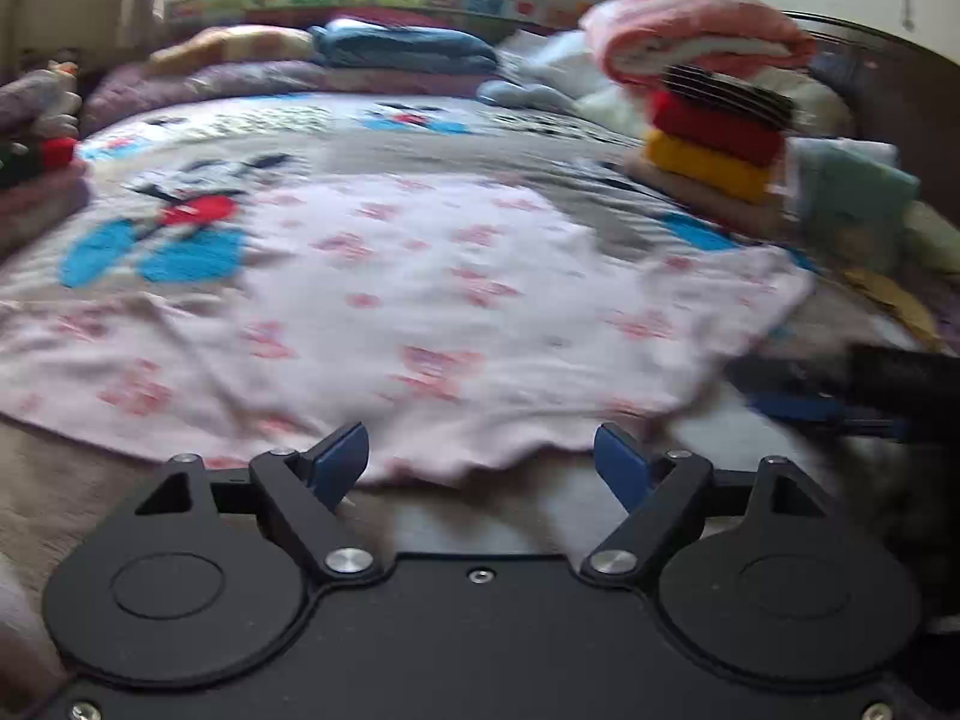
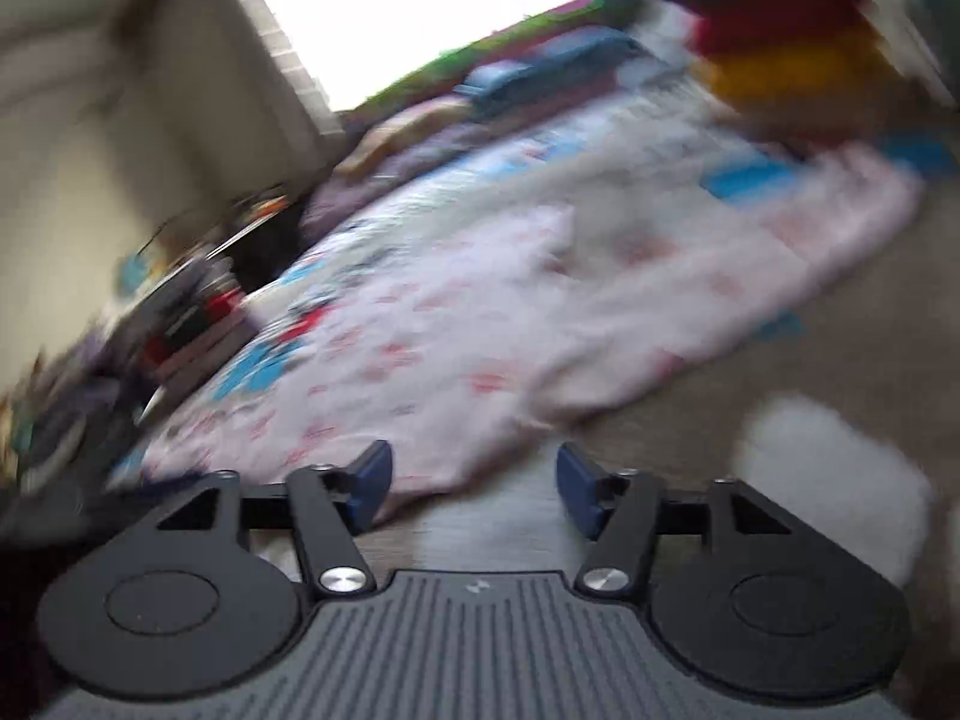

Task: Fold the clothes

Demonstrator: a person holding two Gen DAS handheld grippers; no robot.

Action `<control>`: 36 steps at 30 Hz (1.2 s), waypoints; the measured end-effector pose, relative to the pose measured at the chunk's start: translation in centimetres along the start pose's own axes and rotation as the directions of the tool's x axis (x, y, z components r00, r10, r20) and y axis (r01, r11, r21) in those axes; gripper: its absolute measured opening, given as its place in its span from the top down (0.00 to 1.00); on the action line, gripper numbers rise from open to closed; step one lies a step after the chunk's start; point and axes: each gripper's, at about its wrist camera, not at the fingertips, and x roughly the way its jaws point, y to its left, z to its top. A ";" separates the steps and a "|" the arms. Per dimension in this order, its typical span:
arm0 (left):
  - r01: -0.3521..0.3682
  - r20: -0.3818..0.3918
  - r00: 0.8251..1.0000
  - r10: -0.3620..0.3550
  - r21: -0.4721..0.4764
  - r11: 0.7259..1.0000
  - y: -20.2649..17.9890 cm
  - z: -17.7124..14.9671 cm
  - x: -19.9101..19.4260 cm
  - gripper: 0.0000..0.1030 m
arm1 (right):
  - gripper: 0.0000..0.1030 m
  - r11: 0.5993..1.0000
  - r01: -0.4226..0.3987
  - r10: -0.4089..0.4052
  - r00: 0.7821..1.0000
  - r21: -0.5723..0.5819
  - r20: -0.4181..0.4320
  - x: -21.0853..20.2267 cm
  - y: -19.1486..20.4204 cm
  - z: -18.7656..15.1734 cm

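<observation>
A white garment with pink prints (image 1: 432, 312) lies spread flat on the bed's cartoon-patterned blanket (image 1: 180, 240). My left gripper (image 1: 480, 462) stands open at the garment's near hem, blue pads wide apart, nothing pressed between them. The right gripper shows as a dark blurred shape (image 1: 840, 384) at the garment's right corner. In the tilted, blurred right wrist view the same garment (image 2: 480, 330) stretches away, and my right gripper (image 2: 474, 480) is open over its near edge, pads clear of the cloth.
A stack of folded clothes in pink, striped, red and yellow (image 1: 714, 132) stands at the back right. More folded items (image 1: 402, 48) lie by the window. A pile (image 1: 36, 150) sits at the left edge. A white patch (image 2: 828, 462) lies on the brown cover (image 2: 840, 324).
</observation>
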 end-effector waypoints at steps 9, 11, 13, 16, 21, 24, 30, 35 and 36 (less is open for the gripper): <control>-0.015 -0.159 0.987 0.041 0.163 0.987 -4.4 -2.1 2.3 0.00 | 0.26 0.978 -0.089 0.090 0.996 0.191 -0.001 1.3 -1.7 -0.4; -0.003 -0.130 0.991 0.019 0.125 0.992 -3.9 -1.7 1.6 0.00 | 0.26 0.972 -0.099 0.101 0.995 0.214 0.003 1.5 -1.8 -0.1; 0.009 -0.081 0.997 -0.003 0.077 0.997 -3.3 -1.0 0.7 0.00 | 0.29 0.967 -0.100 0.102 0.995 0.234 0.003 1.6 -1.9 0.1; -0.095 0.049 0.995 0.091 0.086 0.992 -3.0 -0.1 -0.9 0.00 | 0.38 0.965 -0.088 0.087 0.996 0.246 0.016 1.4 -1.9 0.1; -0.108 -0.096 0.988 0.117 0.093 0.990 -1.6 -1.7 2.4 0.00 | 0.45 0.961 -0.094 0.090 0.996 0.260 0.029 1.8 -1.8 -0.2; -0.109 -0.147 0.981 0.123 0.098 0.989 -1.7 -1.4 3.0 0.00 | 0.46 0.958 -0.097 0.091 0.995 0.271 0.035 2.0 -1.8 -0.2; -0.110 -0.171 0.977 0.126 0.099 0.989 -1.6 -1.1 3.4 0.00 | 0.53 0.925 -0.130 0.104 0.990 0.357 0.091 2.6 -2.7 -0.3; -0.106 -0.163 0.979 0.120 0.093 0.990 -1.5 -1.4 3.0 0.00 | 0.81 0.854 -0.170 0.125 0.985 0.491 0.123 2.9 -4.6 -0.9; -0.105 -0.162 0.980 0.120 0.094 0.990 -1.5 -1.4 3.0 0.00 | 0.84 0.846 -0.172 0.127 0.984 0.505 0.123 2.9 -4.7 -1.0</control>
